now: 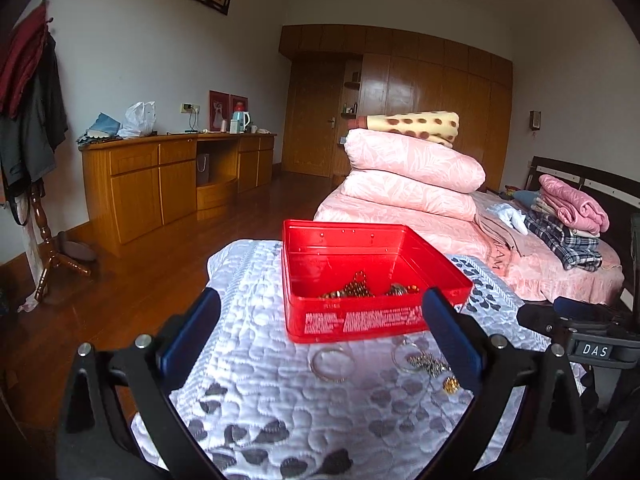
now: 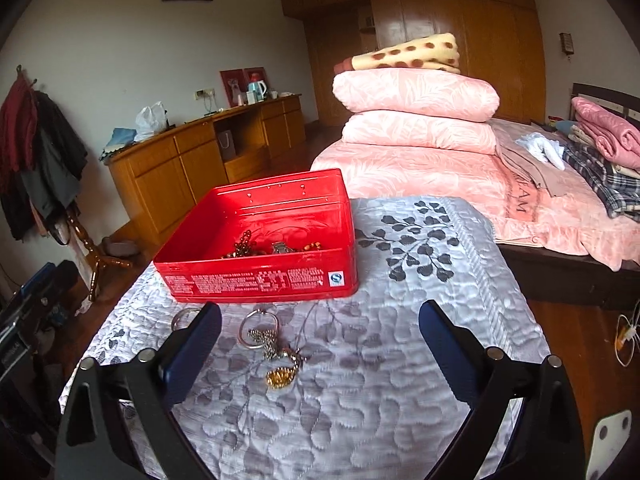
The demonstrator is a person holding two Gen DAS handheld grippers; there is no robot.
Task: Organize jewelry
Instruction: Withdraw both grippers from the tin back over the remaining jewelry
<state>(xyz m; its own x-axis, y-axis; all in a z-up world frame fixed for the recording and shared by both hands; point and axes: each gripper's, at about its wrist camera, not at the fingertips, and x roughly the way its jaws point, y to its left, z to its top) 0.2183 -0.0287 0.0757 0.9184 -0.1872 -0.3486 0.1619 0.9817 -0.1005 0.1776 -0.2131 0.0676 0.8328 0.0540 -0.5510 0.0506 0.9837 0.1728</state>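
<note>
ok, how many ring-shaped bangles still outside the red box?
2: one bangle partly behind the right gripper's left finger, another bangle beside it, touching the chain pile. More may hide.

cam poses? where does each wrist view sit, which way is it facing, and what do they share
Left wrist: on the left gripper, low over the quilt, facing the red tin head-on; open jaws show, the right gripper at the right edge.
Right wrist: on the right gripper, right of the tin, facing the bed; open jaws show.
Shared: tin, rings, gold piece, quilt, bed.
</note>
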